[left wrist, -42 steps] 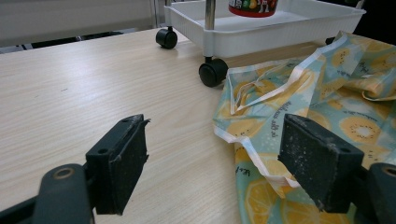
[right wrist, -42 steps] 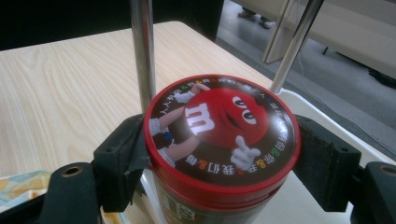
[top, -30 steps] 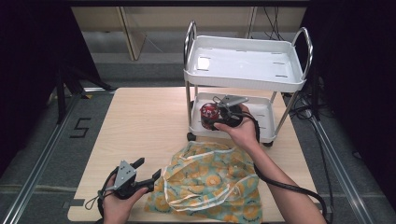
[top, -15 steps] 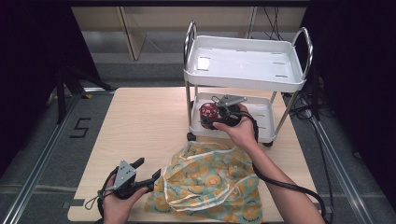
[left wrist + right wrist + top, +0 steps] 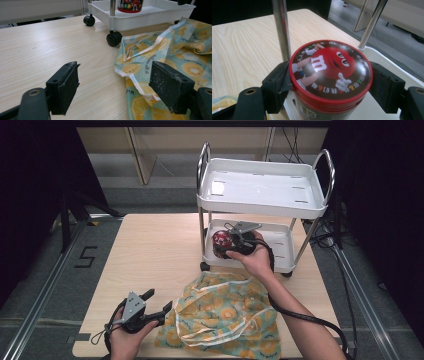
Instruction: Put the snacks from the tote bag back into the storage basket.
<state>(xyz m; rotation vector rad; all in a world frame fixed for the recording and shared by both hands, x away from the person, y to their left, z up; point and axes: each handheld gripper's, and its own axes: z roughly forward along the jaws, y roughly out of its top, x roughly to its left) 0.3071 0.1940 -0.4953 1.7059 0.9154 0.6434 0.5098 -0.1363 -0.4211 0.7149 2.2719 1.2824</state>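
Over the wooden table (image 5: 150, 255), in the high view, two grippers are working: the right gripper (image 5: 227, 245) is clamping one red-lidded candy jar (image 5: 221, 241) at the lower tray of one white two-tier cart (image 5: 260, 190), while the left gripper (image 5: 160, 302) is resting near the table's front edge, jaws spread and holding nothing, just beside one fruit-print bag (image 5: 225, 315). The cart's upper tray is hiding part of the lower one.

Along the left gripper's own view, its two black jaws are standing wide apart over the table; the bag (image 5: 175, 50) is lying between and beyond them, two cart wheels (image 5: 113, 38) are showing, and the jar (image 5: 130, 5) is getting cut off at the top.

Looking from the right gripper's view, both jaws are pressing the jar's lid (image 5: 330, 70) from either side, beside two chrome posts (image 5: 280, 30); the jar's lower body is running out of frame.
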